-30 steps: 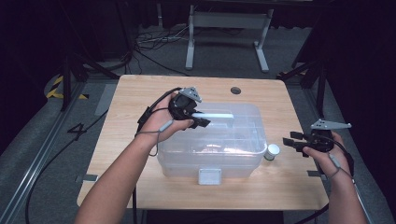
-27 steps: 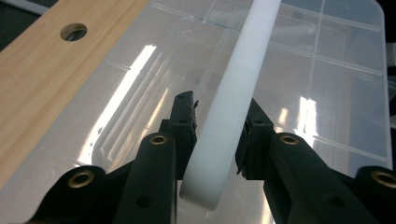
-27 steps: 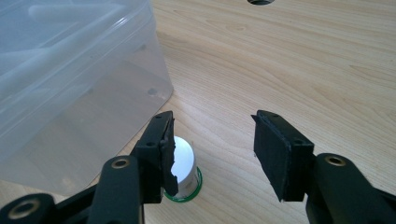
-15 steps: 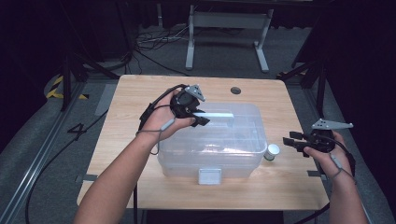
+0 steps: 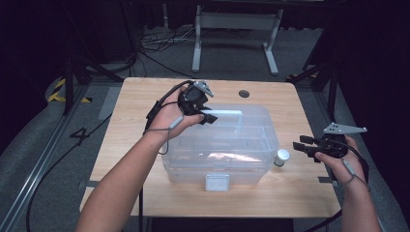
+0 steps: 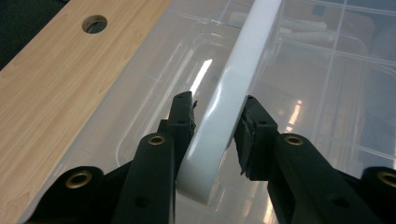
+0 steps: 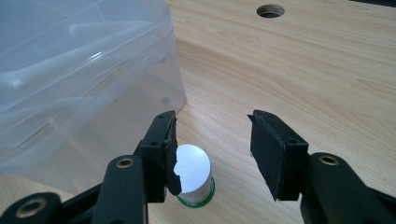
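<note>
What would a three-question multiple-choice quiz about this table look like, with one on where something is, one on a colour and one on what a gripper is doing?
1. Where does the small can stand?
A. on the box's lid
B. on the table beside the clear box
C. inside the box

2. What colour is the box's handle?
A. white
B. red
C. black

3. How do the right gripper's jaws stand?
A. shut on the can
B. shut on the handle
C. open, with nothing held

Answers: 1 B, the can rests on the wood by the box's right wall. 2 A, the handle between the left gripper's jaws is white. 3 C, a wide gap shows between the jaws above the can.
</note>
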Demonstrator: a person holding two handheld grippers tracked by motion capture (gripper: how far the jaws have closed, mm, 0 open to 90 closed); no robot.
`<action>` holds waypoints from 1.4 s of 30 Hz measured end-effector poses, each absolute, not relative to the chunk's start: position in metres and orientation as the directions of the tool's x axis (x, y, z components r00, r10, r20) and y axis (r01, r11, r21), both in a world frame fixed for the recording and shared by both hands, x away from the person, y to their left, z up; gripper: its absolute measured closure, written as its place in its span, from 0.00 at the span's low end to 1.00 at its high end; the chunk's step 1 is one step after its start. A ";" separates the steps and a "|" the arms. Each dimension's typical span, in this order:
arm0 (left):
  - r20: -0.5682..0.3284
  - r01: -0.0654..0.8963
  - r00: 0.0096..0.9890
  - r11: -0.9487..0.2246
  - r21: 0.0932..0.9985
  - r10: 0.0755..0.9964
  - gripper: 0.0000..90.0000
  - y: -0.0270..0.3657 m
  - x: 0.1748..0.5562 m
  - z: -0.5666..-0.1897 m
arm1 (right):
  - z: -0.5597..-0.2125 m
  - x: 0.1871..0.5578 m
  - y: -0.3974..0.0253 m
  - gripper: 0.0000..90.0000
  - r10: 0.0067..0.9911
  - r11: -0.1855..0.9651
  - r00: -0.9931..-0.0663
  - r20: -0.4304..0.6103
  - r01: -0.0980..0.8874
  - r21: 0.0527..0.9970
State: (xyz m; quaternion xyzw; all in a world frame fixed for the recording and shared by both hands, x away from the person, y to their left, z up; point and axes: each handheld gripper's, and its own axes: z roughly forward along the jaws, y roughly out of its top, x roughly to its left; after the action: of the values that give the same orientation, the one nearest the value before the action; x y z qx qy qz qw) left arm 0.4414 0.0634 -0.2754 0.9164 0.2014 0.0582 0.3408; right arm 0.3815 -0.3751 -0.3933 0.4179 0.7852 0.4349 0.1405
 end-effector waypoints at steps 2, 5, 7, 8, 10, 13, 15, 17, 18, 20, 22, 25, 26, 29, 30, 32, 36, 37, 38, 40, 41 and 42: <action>-0.034 0.335 0.910 -0.685 0.647 0.414 0.78 0.064 0.444 -0.274 | -0.393 0.381 -0.375 0.57 0.777 0.275 -0.614 0.141 0.532 0.801; -0.035 0.343 0.905 -0.679 0.649 0.423 0.77 0.063 0.447 -0.272 | -0.392 0.381 -0.374 0.57 0.775 0.278 -0.616 0.138 0.528 0.803; -0.039 0.347 0.903 -0.673 0.653 0.427 0.77 0.064 0.450 -0.271 | -0.391 0.381 -0.374 0.57 0.774 0.278 -0.618 0.136 0.526 0.804; -0.048 0.353 0.901 -0.664 0.659 0.432 0.77 0.064 0.451 -0.271 | -0.391 0.380 -0.374 0.57 0.774 0.278 -0.619 0.136 0.524 0.805; -0.054 0.356 0.900 -0.660 0.662 0.432 0.77 0.065 0.453 -0.271 | -0.390 0.380 -0.374 0.57 0.773 0.280 -0.620 0.133 0.522 0.806; -0.061 0.363 0.897 -0.653 0.665 0.437 0.76 0.065 0.458 -0.269 | -0.390 0.379 -0.373 0.59 0.767 0.284 -0.628 0.130 0.515 0.808; -0.058 0.367 0.894 -0.653 0.663 0.443 0.76 0.065 0.460 -0.268 | -0.389 0.379 -0.372 0.59 0.764 0.285 -0.631 0.131 0.512 0.810; -0.056 0.371 0.891 -0.653 0.660 0.450 0.76 0.064 0.462 -0.266 | -0.388 0.378 -0.370 0.60 0.754 0.294 -0.644 0.127 0.505 0.811; -0.052 0.371 0.890 -0.653 0.660 0.453 0.76 0.064 0.463 -0.266 | -0.388 0.378 -0.369 0.60 0.751 0.296 -0.647 0.129 0.505 0.810; -0.046 0.372 0.887 -0.652 0.660 0.459 0.76 0.064 0.464 -0.265 | -0.387 0.377 -0.367 0.61 0.745 0.304 -0.656 0.124 0.498 0.812; -0.040 0.367 0.888 -0.651 0.664 0.459 0.76 0.064 0.465 -0.264 | -0.386 0.376 -0.366 0.61 0.739 0.308 -0.663 0.123 0.494 0.813; -0.027 0.362 0.888 -0.661 0.658 0.459 0.76 0.063 0.464 -0.261 | -0.384 0.375 -0.365 0.62 0.717 0.287 -0.681 0.152 0.487 0.825; -0.026 0.363 0.887 -0.662 0.656 0.460 0.77 0.063 0.463 -0.259 | -0.383 0.375 -0.364 0.62 0.711 0.279 -0.685 0.158 0.482 0.831; -0.019 0.364 0.888 -0.676 0.641 0.460 0.77 0.062 0.465 -0.255 | -0.381 0.374 -0.364 0.62 0.707 0.281 -0.690 0.155 0.475 0.834; -0.025 0.370 0.885 -0.672 0.641 0.464 0.77 0.062 0.466 -0.255 | -0.379 0.373 -0.364 0.63 0.707 0.280 -0.690 0.154 0.474 0.835; -0.025 0.371 0.886 -0.675 0.637 0.464 0.76 0.062 0.467 -0.254 | -0.378 0.372 -0.362 0.63 0.701 0.283 -0.696 0.152 0.468 0.837; -0.036 0.379 0.885 -0.672 0.636 0.464 0.76 0.062 0.469 -0.254 | -0.374 0.370 -0.362 0.72 0.688 0.259 -0.707 0.163 0.449 0.855; -0.036 0.380 0.884 -0.672 0.636 0.466 0.76 0.062 0.469 -0.253 | -0.372 0.369 -0.363 0.77 0.683 0.256 -0.712 0.163 0.443 0.859; -0.036 0.380 0.884 -0.673 0.634 0.466 0.76 0.062 0.469 -0.253 | -0.370 0.368 -0.363 0.83 0.677 0.255 -0.717 0.167 0.441 0.861; -0.035 0.381 0.884 -0.674 0.633 0.466 0.76 0.062 0.469 -0.253 | -0.369 0.367 -0.363 0.90 0.665 0.251 -0.725 0.179 0.443 0.861; -0.037 0.381 0.884 -0.673 0.634 0.466 0.76 0.062 0.469 -0.253 | -0.367 0.365 -0.363 0.96 0.642 0.241 -0.737 0.212 0.456 0.857; -0.037 0.382 0.883 -0.673 0.633 0.467 0.76 0.061 0.469 -0.253 | -0.366 0.364 -0.361 1.00 0.617 0.240 -0.752 0.232 0.461 0.854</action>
State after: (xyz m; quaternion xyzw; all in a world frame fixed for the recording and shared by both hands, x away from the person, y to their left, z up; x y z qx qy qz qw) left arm 0.4695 0.0615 -0.2530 0.9123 0.2328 0.0639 0.3308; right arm 0.3644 -0.3614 -0.3659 0.3440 0.7838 0.5114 0.0763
